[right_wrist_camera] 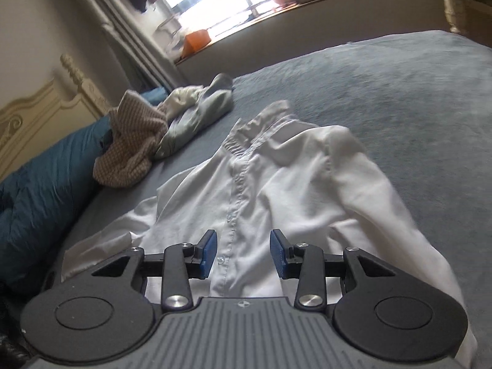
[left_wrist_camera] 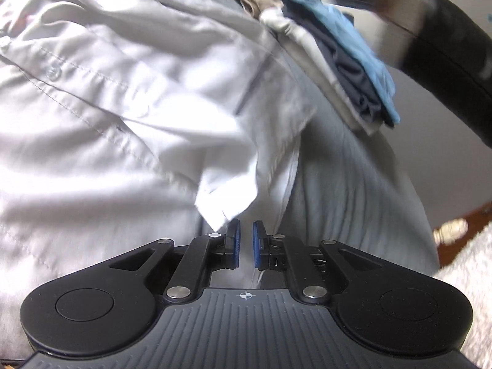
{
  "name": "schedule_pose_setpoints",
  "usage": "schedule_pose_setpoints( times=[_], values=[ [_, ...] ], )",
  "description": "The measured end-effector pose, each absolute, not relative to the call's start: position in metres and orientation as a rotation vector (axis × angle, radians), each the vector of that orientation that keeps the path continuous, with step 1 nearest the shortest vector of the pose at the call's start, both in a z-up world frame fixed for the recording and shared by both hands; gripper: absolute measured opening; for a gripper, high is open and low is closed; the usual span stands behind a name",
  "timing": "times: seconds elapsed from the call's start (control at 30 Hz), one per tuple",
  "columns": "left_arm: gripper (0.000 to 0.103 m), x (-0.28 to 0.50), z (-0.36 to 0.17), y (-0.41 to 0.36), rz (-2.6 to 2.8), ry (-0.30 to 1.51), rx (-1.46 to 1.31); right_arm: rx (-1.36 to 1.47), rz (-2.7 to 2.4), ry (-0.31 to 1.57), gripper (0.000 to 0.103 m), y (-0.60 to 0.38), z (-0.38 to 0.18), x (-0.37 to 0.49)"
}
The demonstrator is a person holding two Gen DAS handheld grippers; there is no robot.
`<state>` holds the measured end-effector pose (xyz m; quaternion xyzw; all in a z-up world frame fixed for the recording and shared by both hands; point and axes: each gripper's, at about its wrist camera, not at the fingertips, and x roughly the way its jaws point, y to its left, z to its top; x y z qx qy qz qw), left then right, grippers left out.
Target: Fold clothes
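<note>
A white button-up shirt [right_wrist_camera: 292, 178] lies face up on the grey bed cover [right_wrist_camera: 384, 92], collar [right_wrist_camera: 270, 117] away from me and a sleeve trailing down the right. My right gripper [right_wrist_camera: 243, 237] hovers open over the button placket [right_wrist_camera: 236, 190], with nothing pinched between its blue pads. In the left wrist view the same shirt [left_wrist_camera: 123, 107] fills the left side, rumpled. A loose corner of it [left_wrist_camera: 215, 218] hangs just beside my left gripper [left_wrist_camera: 246, 230]. That gripper's jaws stand a narrow gap apart, with no cloth between the pads.
A stack of folded clothes [left_wrist_camera: 347, 70] in blue, navy and beige lies beyond the shirt. A dark blurred shape [left_wrist_camera: 446, 46] crosses the top right. A striped knit [right_wrist_camera: 132, 150] and a pale garment [right_wrist_camera: 196, 113] lie crumpled near a teal duvet [right_wrist_camera: 46, 184] and a cream headboard [right_wrist_camera: 37, 117].
</note>
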<state>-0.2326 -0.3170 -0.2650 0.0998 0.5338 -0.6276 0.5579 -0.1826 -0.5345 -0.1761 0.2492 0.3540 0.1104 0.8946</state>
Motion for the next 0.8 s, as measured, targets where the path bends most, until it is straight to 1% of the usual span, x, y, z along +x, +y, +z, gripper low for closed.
schedule_pose_setpoints(
  times=[0.1, 0.17, 0.23, 0.27, 0.33, 0.37, 0.57, 0.63, 0.8],
  values=[
    [0.007, -0.234, -0.260, -0.314, -1.527, 1.272, 0.282, 0.648, 0.195, 0.678, 0.041, -0.560, -0.160, -0.247],
    [0.010, -0.232, -0.253, -0.310, -1.580, 1.285, 0.281, 0.726, 0.196, 0.672, 0.042, -0.573, -0.154, -0.286],
    [0.020, -0.227, -0.245, -0.306, -1.628, 1.313, 0.248, 0.765, 0.197, 0.691, 0.042, -0.579, -0.150, -0.320],
    [0.022, -0.224, -0.241, -0.305, -1.652, 1.327, 0.230, 0.774, 0.190, 0.706, 0.042, -0.579, -0.150, -0.336],
    [0.029, -0.220, -0.235, -0.302, -1.675, 1.336, 0.207, 0.806, 0.167, 0.746, 0.043, -0.576, -0.156, -0.361],
    [0.031, -0.218, -0.233, -0.301, -1.672, 1.329, 0.202, 0.833, 0.154, 0.770, 0.043, -0.574, -0.163, -0.373],
    [0.033, -0.220, -0.229, -0.316, -1.515, 1.206, 0.204, 0.973, -0.072, 0.891, 0.043, -0.554, -0.233, -0.419],
    [0.035, -0.222, -0.233, -0.321, -1.469, 1.184, 0.210, 1.014, -0.176, 0.875, 0.043, -0.553, -0.250, -0.433],
    [0.035, -0.229, -0.246, -0.334, -1.360, 1.151, 0.246, 1.141, -0.316, 0.768, 0.043, -0.564, -0.267, -0.456]
  ],
)
